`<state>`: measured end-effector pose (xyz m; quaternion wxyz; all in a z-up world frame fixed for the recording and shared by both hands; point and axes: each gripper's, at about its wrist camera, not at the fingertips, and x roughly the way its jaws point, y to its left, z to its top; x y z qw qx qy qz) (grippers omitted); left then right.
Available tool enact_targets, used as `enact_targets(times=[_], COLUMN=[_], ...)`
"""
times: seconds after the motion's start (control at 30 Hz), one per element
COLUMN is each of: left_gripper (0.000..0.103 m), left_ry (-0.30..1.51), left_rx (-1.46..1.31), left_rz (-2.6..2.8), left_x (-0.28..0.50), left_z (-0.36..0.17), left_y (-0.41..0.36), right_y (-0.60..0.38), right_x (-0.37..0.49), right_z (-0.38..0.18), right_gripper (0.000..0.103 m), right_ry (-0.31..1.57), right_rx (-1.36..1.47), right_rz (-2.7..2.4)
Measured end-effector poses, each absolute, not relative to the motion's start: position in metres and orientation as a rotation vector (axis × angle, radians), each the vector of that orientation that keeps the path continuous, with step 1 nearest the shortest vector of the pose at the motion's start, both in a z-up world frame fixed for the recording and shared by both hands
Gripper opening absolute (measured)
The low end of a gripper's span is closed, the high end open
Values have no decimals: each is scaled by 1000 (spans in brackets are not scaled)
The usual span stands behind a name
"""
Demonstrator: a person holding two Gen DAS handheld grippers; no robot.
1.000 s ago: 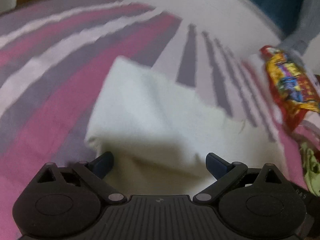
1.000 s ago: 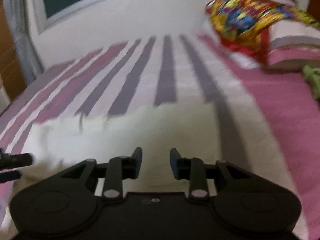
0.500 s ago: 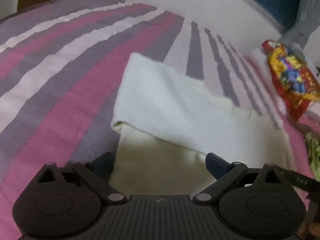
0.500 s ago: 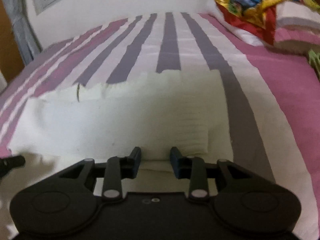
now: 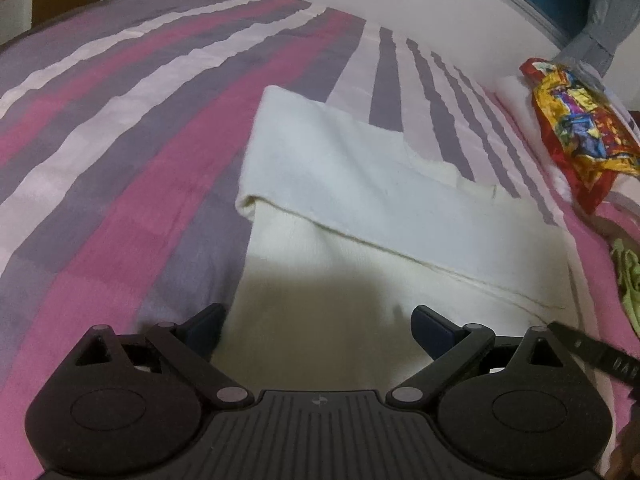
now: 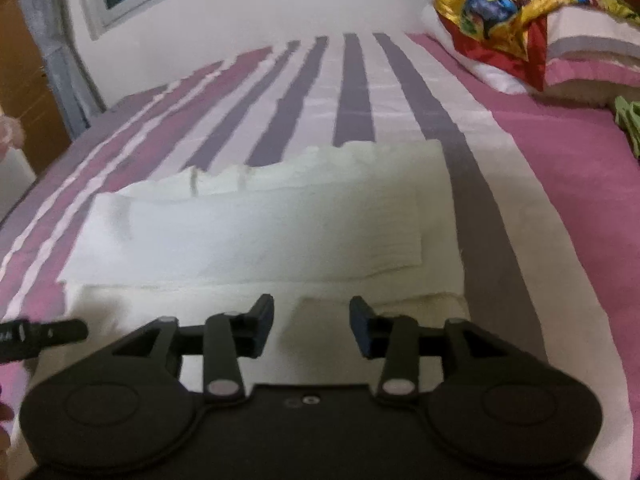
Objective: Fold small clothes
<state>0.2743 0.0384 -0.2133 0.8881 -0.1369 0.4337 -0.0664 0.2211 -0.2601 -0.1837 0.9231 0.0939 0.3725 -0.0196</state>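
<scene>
Left tool (image 5: 316,322): hanging released, jaws wide apart, nothing clamped, over the near left corner of the white cloth (image 5: 360,184). Cloth lying mid-bed on the striped bedspread (image 5: 120,140), far part folded toward the near edge, lower layer showing nearest. Right tool (image 6: 311,330): jaws just been opening, standing apart, cloth below them but not pinched. Sitting far right by the pillow (image 6: 592,52): multicoloured fabric (image 6: 492,8). Showing at the right edge: green garment (image 6: 628,120).
</scene>
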Motion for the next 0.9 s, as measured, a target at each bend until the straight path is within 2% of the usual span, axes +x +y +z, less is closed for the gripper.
enact_targets(times=[0.2,0.53,0.73,0.9], left_gripper=[98,98,98,98], left_ry=[915,835,886,917], left_rx=[-202,-158,-90,-21], left_rz=[-124,-128,-129,-122], left_x=[250,275,301,300], left_z=[-215,-183,-198,-215], left_y=[31,0,-21,-27], right_y=[-253,-235,-237,-245], right_x=[197,204,236,259], right_z=[-199,-171,-173,-193], right_gripper=[47,50,53,55], right_ry=[845,777,761,845], right_rx=[161,124,102,129], right_rz=[-49,-8,-36,-48])
